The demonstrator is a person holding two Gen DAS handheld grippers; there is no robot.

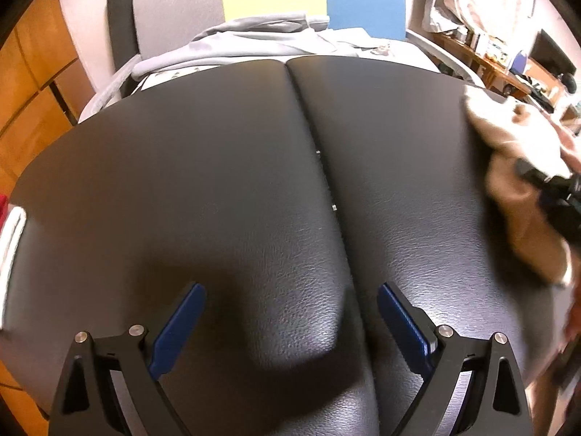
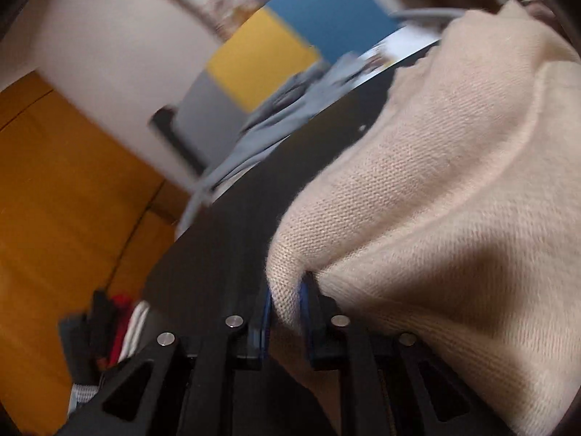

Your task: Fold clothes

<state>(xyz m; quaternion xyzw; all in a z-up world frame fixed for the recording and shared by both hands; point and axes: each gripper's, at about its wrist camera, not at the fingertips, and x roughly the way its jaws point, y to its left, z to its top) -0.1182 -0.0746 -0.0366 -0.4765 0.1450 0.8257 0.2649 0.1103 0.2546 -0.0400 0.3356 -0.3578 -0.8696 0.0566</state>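
Observation:
A cream knit garment (image 2: 454, 189) fills the right of the right wrist view, bunched and lifted over the black padded table (image 2: 232, 239). My right gripper (image 2: 287, 290) is shut on a fold of it. The same garment (image 1: 515, 189) shows blurred at the right edge of the left wrist view, with the right gripper (image 1: 552, 189) in it. My left gripper (image 1: 290, 294) is open and empty, low over the black table (image 1: 236, 189), well left of the garment.
A grey garment (image 1: 254, 41) lies at the table's far edge against grey, yellow and blue panels. Red and white clothes (image 2: 123, 323) sit off the table's left end. Wooden cabinets (image 1: 32, 83) stand left; cluttered shelves (image 1: 508, 61) are far right.

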